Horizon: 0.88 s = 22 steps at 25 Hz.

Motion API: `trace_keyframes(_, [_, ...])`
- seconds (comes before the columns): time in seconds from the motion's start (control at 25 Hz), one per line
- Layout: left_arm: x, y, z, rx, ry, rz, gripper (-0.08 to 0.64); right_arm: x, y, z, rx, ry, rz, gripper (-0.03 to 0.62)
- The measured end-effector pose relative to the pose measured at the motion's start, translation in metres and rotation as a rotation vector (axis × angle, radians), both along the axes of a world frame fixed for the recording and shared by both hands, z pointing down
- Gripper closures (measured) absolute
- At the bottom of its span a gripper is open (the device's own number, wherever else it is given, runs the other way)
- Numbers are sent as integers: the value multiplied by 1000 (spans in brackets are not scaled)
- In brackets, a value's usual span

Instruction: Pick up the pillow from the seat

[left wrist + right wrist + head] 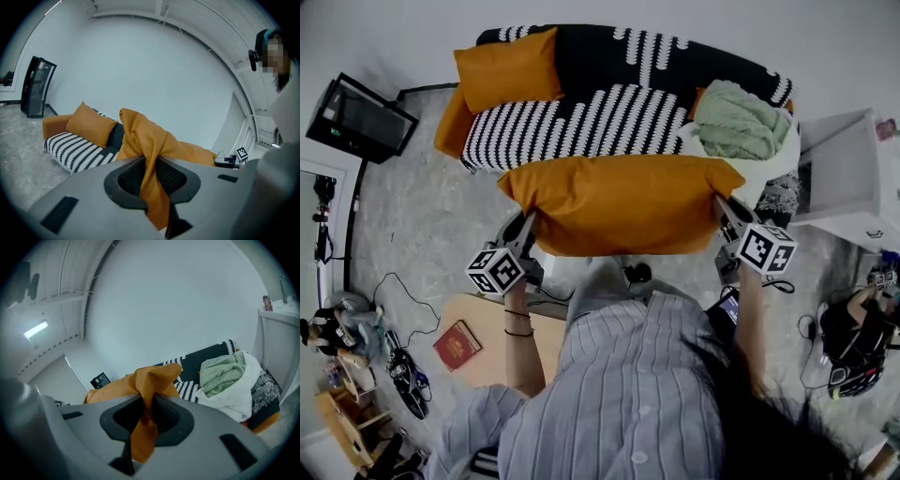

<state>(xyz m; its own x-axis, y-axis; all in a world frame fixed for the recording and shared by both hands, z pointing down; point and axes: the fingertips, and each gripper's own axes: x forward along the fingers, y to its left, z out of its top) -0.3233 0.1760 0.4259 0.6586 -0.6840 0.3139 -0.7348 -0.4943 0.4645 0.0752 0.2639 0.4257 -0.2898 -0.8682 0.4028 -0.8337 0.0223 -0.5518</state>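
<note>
A large orange pillow hangs in the air in front of the striped sofa seat, stretched between both grippers. My left gripper is shut on its left corner, and the orange fabric runs down between the jaws in the left gripper view. My right gripper is shut on the right corner, where the cloth is pinched in the right gripper view. The pillow is clear of the seat, level and slightly sagging.
A second orange pillow leans at the sofa's left end. A green blanket on a white one lies at its right end. A white cabinet stands right, a black box left, a wooden table with a red book near me.
</note>
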Motion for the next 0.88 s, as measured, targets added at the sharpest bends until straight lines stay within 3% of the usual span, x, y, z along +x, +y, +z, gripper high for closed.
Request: trace_keyframes(0.88, [-12, 49, -1, 13, -4, -21, 485, -9, 36, 3, 15, 5, -16, 523])
